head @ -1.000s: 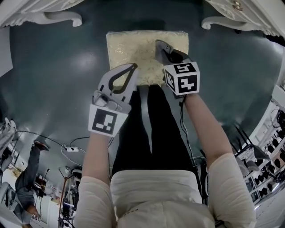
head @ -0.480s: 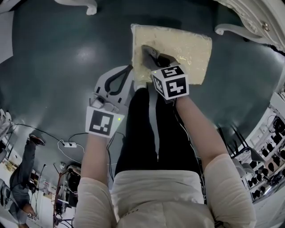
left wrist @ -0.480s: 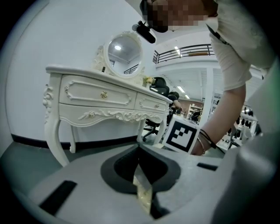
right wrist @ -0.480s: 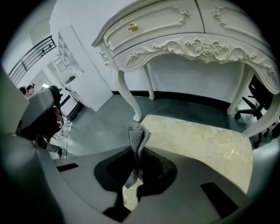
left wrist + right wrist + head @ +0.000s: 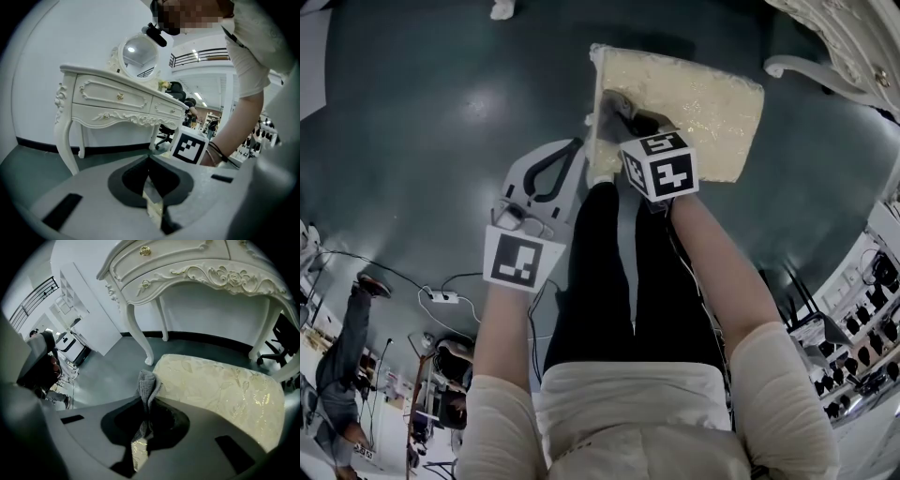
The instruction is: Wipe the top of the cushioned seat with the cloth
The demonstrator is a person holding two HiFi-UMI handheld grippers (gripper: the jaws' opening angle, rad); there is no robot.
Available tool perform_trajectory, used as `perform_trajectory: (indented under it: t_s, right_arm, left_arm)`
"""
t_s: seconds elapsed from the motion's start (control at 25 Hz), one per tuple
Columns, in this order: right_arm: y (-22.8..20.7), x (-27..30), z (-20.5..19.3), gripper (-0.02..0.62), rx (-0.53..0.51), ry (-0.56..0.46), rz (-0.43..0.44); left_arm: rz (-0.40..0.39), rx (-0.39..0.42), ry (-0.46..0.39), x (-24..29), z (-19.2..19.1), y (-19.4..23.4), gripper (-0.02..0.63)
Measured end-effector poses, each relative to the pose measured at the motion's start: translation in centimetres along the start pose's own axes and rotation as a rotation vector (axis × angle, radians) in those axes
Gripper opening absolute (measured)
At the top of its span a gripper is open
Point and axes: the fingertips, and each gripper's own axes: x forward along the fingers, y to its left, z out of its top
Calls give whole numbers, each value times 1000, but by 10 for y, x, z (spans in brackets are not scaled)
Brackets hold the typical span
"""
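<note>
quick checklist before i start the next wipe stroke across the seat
1. Cloth gripped: ok. The right gripper is shut on the grey cloth.
2. Start position: ok. The cloth is at the left edge of the cushioned seat, so most of the top lies to its right.
3. Cloth pressed onto the seat top: cannot tell. No view shows the contact.
4. Wipe path: ok. Nothing lies on the seat top.
5. Left gripper out of the way: ok. It is shut and empty, held off the seat's left side.
6. White table leg: ok. It stands beyond the seat's far edge.
</note>
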Motion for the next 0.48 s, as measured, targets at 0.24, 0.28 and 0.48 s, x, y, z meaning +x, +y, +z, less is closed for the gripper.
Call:
perform_trajectory:
  t_s: [0.24, 0.28, 0.48]
  right_arm:
    - [-13, -5, -6, 29, 2, 9, 1]
    - [-18, -7, -8, 29, 5, 10, -2]
    - [-36, -18, -16, 29, 18, 6, -12]
  left_arm:
    - [-5, -6, -4, 13, 3, -7, 2]
    - [-6, -6, -4, 16, 4, -10, 2]
    - [-16, 5, -6, 29, 11, -21, 2]
